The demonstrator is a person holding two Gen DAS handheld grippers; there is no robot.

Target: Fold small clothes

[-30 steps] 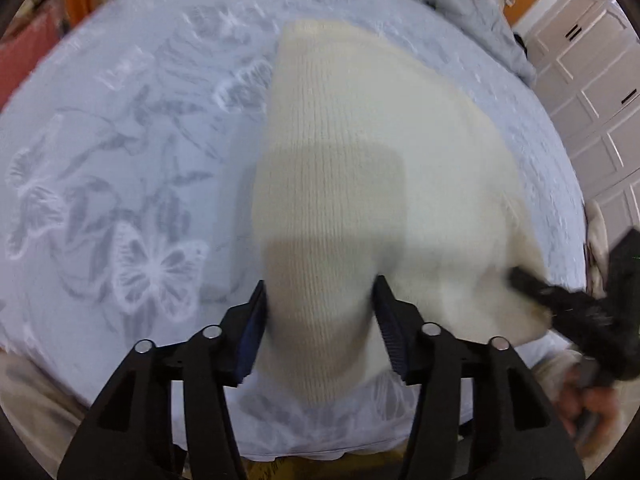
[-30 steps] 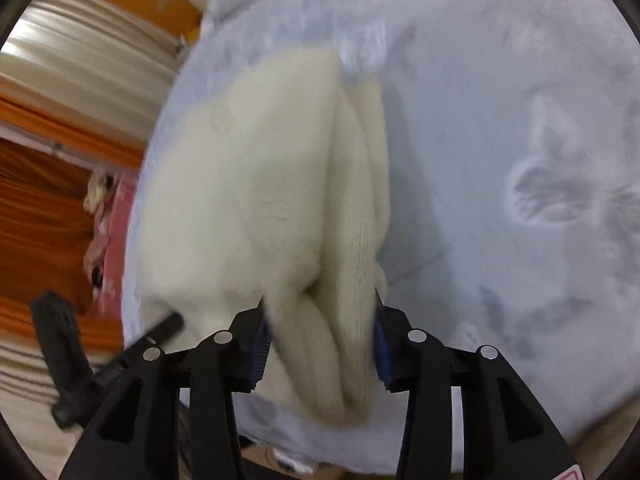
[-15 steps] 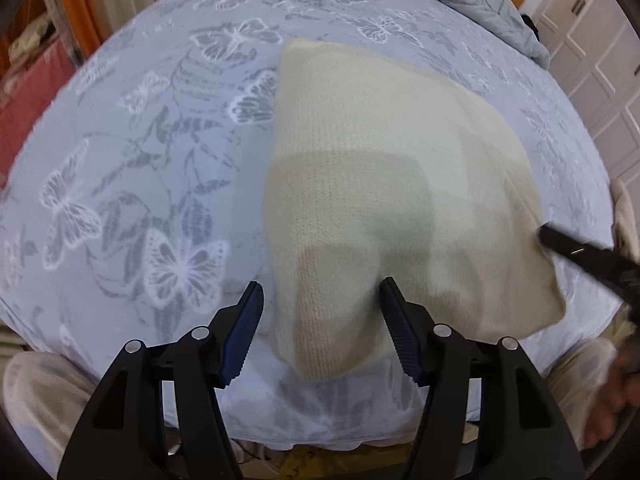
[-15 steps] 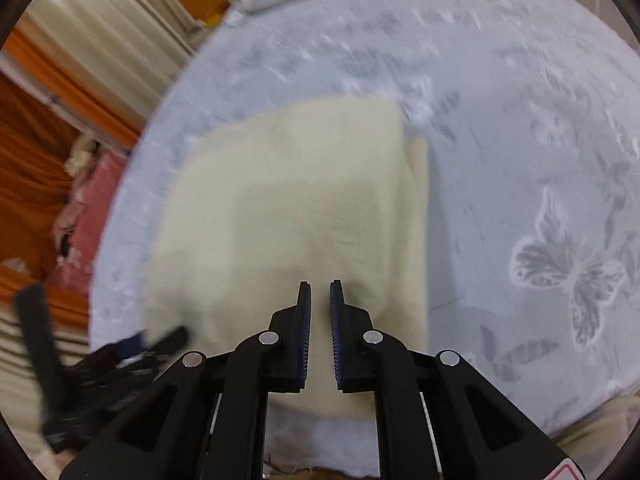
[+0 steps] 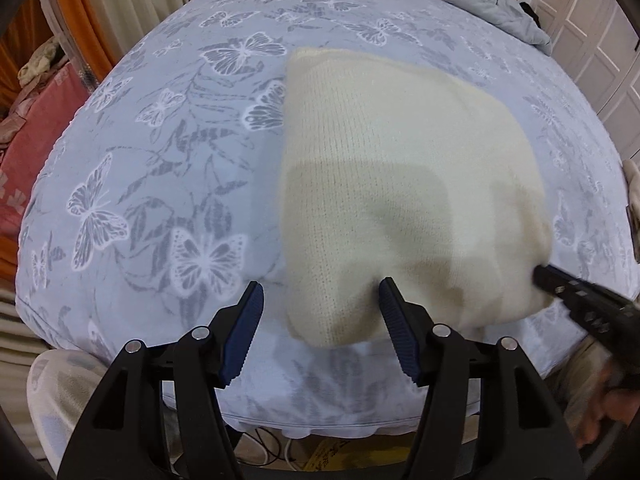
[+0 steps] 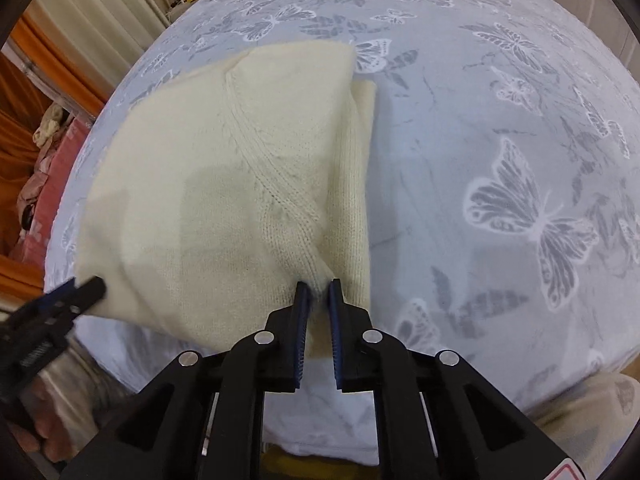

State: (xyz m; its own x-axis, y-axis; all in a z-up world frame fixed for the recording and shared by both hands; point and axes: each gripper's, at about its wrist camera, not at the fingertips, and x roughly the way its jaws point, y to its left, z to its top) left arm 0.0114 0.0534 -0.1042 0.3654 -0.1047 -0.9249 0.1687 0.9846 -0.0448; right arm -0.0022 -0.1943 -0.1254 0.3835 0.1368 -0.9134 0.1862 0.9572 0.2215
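**Near edge of knit: right jaws pinching, left jaws straddling**

While the cream knit (image 5: pixel 400 184) is lying folded on the bed (image 5: pixel 168 128), close to the edge nearest the person, both grippers are working its near hem from above. In the left wrist view the knit is stretching away from the jaws toward the far side of the bed, its near left corner sitting between the two pads. In the right wrist view a raised seam is running diagonally down the cloth and ending right at the jaws.

Left gripper (image 5: pixel 322 300): jaws are standing spread on either side of the near left corner and have just been opening a little further; the cloth is lying between them, pads not pressing on it. Gripper is pointing steeply down at the bed.

Right gripper (image 6: pixel 318 292): jaws are pressed nearly together, having just been closing, and are pinching a small ridge of knit where the seam meets the near edge. A narrow under-layer is showing just beside it on the right. Also pointing steeply down.

Judgement: the right hand is holding the near right corner, so the left is the free one. The next fold probably turns on the left closing on its corner, so both corners lift together along the knit's long axis, away from the person.
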